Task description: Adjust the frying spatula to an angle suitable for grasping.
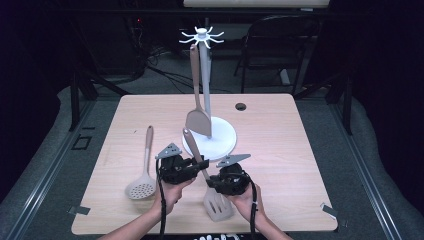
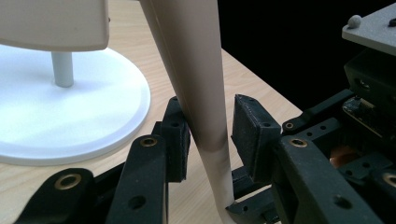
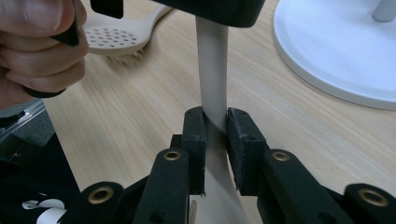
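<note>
A beige slotted spatula (image 1: 218,202) lies tilted across the table's near middle, its handle (image 2: 196,84) rising toward the white utensil stand (image 1: 220,142). My right gripper (image 3: 215,128) is shut on the handle low down, near the head, with both pads pressed against it. My left gripper (image 2: 210,130) sits higher on the same handle. One pad touches it and a thin gap shows at the other pad, so this gripper stands open around it. In the high view the left gripper (image 1: 197,167) and the right gripper (image 1: 212,182) are close together in front of the stand's base.
A beige turner (image 1: 198,120) hangs from a hook on the stand, its blade just above the base. A perforated skimmer (image 1: 140,189) lies on the table to the left. A cable hole (image 1: 241,106) sits at the far edge. A folding chair (image 1: 280,45) stands beyond the table.
</note>
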